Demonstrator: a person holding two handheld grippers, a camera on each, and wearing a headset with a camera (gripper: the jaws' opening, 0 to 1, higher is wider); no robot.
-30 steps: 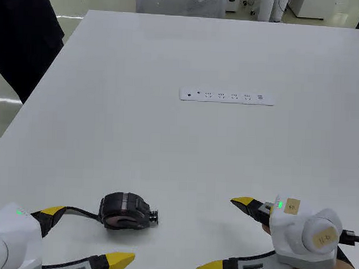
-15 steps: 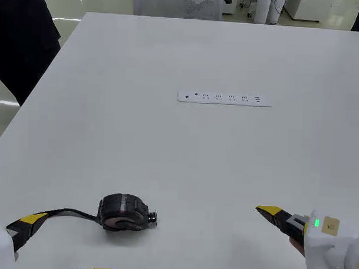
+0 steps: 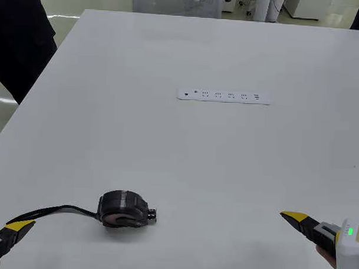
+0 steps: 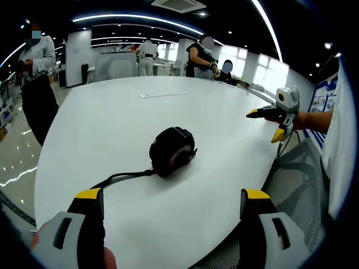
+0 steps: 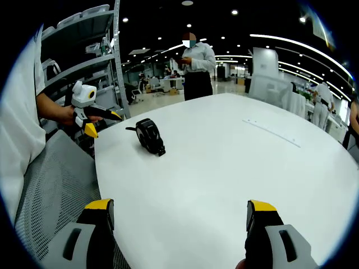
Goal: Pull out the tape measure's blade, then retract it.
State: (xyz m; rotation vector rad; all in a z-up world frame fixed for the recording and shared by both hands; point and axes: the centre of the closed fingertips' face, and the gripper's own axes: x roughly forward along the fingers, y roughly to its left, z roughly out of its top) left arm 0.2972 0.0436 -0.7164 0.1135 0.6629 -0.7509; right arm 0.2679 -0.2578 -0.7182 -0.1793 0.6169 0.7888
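Note:
A black tape measure (image 3: 124, 209) lies on the white table (image 3: 167, 140) near its front edge, blade retracted, with its black strap (image 3: 53, 211) trailing to the left. My left gripper (image 4: 173, 194) is open and stands well short of the tape measure (image 4: 172, 150), touching nothing. One of its yellow-tipped fingers (image 3: 16, 227) pokes in at the lower left of the head view. My right gripper (image 5: 180, 205) is open too, far to the right of the tape measure (image 5: 148, 134). One of its fingers (image 3: 296, 217) shows at the lower right.
A white power strip (image 3: 223, 96) lies flat across the table's middle. A person in dark clothes (image 3: 17, 40) stands at the table's left edge. More people (image 4: 199, 56) stand beyond the far end, with shelving (image 5: 84, 50) behind my seat.
Both grippers have drawn back from the tape measure and apart, the left toward the lower left, the right toward the lower right. The tape measure has not moved.

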